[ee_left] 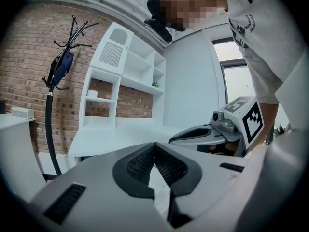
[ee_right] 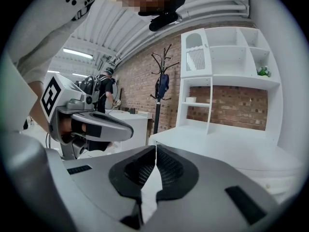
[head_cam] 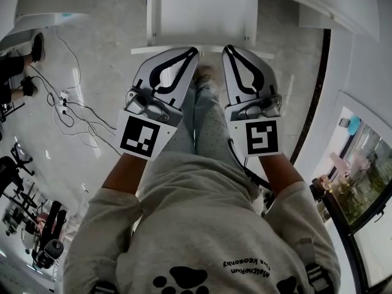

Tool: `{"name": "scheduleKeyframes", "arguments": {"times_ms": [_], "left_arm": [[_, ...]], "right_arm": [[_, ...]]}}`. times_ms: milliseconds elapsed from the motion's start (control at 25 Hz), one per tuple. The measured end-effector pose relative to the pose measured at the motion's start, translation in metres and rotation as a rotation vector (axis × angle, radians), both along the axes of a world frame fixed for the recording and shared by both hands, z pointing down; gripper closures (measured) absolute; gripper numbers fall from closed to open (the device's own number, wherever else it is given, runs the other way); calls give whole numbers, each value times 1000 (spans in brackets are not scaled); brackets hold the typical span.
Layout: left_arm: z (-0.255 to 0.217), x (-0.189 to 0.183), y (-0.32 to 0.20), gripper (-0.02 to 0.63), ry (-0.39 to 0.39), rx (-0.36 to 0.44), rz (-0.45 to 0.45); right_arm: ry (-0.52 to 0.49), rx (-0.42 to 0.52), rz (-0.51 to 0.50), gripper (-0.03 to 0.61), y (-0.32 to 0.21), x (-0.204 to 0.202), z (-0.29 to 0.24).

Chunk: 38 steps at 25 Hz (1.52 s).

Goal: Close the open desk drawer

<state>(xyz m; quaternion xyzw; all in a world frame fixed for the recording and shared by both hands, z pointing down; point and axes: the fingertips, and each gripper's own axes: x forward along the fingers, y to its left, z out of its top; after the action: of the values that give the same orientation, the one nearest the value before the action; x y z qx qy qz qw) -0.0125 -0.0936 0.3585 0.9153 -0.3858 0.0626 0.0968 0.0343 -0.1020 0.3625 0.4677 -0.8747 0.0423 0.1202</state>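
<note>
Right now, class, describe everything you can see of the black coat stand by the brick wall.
The black coat stand is a thin, metal-looking pole standing upright in front of the red brick wall, just left of the white shelf unit. Curved hooks branch out at its top. A dark blue item, perhaps a bag or garment, hangs from the hooks against the pole. Its base is out of sight, and nothing else can be seen touching it.

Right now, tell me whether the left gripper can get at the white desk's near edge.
Probably yes. The left gripper, jaws shut and empty, points at the white desk with its tips close to the near edge, and nothing shows between them. The right gripper sits alongside, apart.
</note>
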Motion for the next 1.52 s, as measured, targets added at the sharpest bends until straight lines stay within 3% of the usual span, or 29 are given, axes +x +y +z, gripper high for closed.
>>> {"name": "scheduleKeyframes", "arguments": {"times_ms": [600,720,880,960,1040,1520], "left_arm": [[65,1,7,595,-42,-35,16],[78,1,12,595,-82,-41,42],[91,0,11,595,-53,-60,26],[100,-2,14,595,-102,-59,53],[109,-7,16,595,-155,-54,80],[143,-17,25,595,-183,-73,115]], "right_arm": [[30,-60,-57,546,12,-6,66],[33,-73,-66,546,15,-8,78],[150,-93,-142,546,22,-10,106],[203,-110,-172,546,27,-10,120],[218,-119,-182,546,29,-13,131],[242,-162,-186,546,35,-23,176]]}}
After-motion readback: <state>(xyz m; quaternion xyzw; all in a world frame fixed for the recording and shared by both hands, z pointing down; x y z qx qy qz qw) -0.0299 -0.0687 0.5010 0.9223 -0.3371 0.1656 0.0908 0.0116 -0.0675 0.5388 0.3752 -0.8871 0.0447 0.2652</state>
